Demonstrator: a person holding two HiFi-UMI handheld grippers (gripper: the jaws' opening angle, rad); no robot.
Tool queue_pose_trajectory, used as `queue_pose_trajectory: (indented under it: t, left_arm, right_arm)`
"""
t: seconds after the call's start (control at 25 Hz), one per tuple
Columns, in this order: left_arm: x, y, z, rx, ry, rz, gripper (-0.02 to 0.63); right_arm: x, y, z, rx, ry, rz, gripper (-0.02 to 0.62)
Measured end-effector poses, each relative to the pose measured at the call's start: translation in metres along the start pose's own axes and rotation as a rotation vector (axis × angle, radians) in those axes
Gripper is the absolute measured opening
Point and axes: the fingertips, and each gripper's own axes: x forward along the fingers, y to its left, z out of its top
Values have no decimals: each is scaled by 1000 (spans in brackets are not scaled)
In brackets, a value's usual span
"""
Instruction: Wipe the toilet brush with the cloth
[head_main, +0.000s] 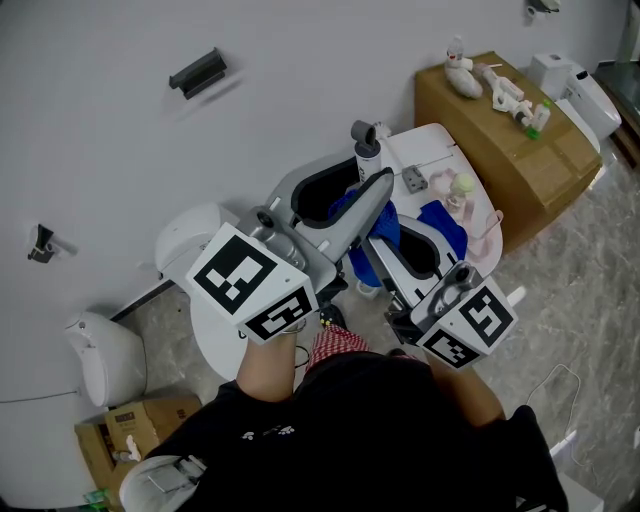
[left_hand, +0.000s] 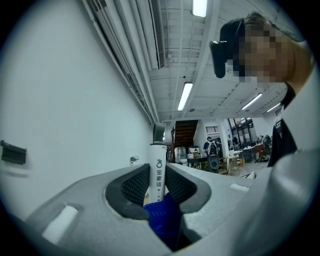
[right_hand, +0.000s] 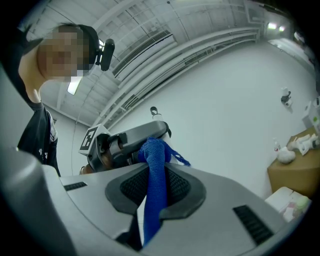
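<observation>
While the left tongs (left_hand: 158, 187) are clamped on the white toilet brush handle (left_hand: 157, 162), which sits upright between the pads, the right tongs (right_hand: 155, 186) are pinching the blue cloth (right_hand: 152, 156). Cloth's bunched against the handle just below the left grip, both held up in front of the person.

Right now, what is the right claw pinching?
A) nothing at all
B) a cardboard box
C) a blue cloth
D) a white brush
C: in the right gripper view, the right claw has its pads closed on the cloth, which is blue. The brush is in the left claw instead.
</observation>
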Motion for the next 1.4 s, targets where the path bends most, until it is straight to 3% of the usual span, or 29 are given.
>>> queue_pose_trajectory:
  t: [1.4]
  left_arm:
    - [-5,-6,7,-10,-9,-9,101]
  right_arm:
    - [-11,-2,-23,53,46,-21,64]
